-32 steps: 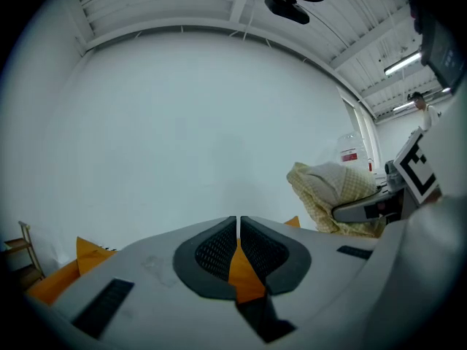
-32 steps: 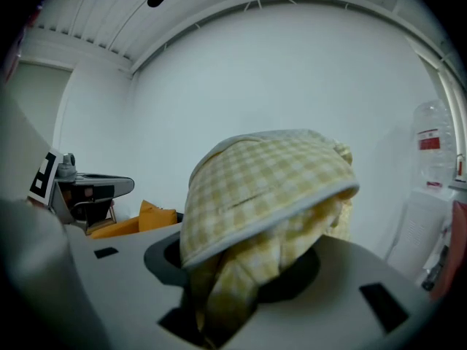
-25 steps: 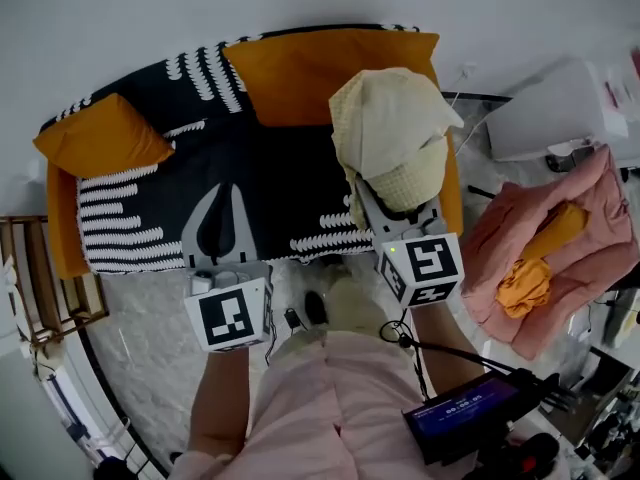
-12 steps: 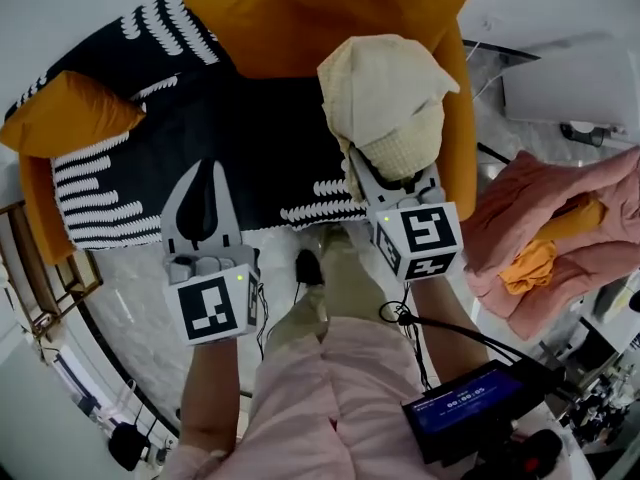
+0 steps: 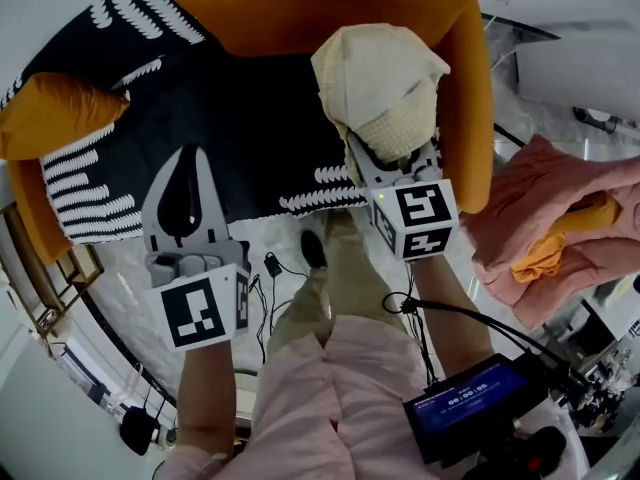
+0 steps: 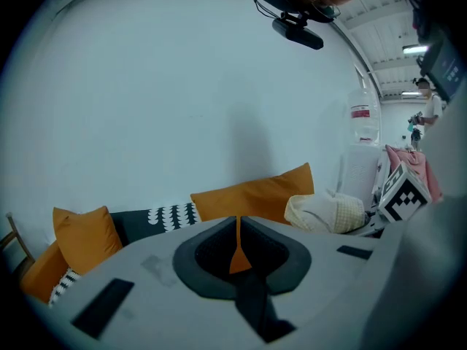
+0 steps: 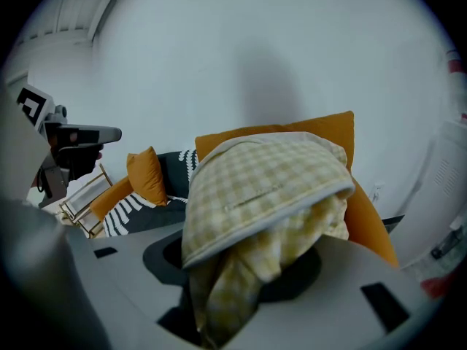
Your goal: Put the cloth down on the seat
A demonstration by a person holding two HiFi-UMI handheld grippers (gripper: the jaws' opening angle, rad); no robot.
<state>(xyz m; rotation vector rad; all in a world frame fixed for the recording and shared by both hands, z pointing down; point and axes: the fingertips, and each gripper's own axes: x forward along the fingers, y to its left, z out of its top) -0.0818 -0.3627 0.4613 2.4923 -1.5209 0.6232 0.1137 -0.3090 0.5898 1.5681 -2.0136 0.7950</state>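
A pale yellow checked cloth (image 5: 385,88) hangs bunched from my right gripper (image 5: 388,153), which is shut on it. The cloth drapes over the jaws and hides their tips. It is held above the right end of the seat (image 5: 250,118), a sofa with a black cover and white pattern, in front of the orange back cushion (image 5: 300,8). In the right gripper view the cloth (image 7: 263,188) fills the middle and covers the gripper (image 7: 241,268). My left gripper (image 5: 192,153) is shut and holds nothing, over the seat's front edge; its own view shows its tips (image 6: 237,221) pressed together.
An orange cushion (image 5: 50,118) lies at the sofa's left end. A pink cloth heap (image 5: 570,218) with an orange piece sits to the right. A wooden rack (image 5: 55,268) stands at the left. Cables (image 5: 275,268) lie on the pale floor by the person's feet.
Both grippers and the head have come closer to the sofa; the cloth now hangs over the seat's right end. The right gripper's hold on the cloth is unchanged.
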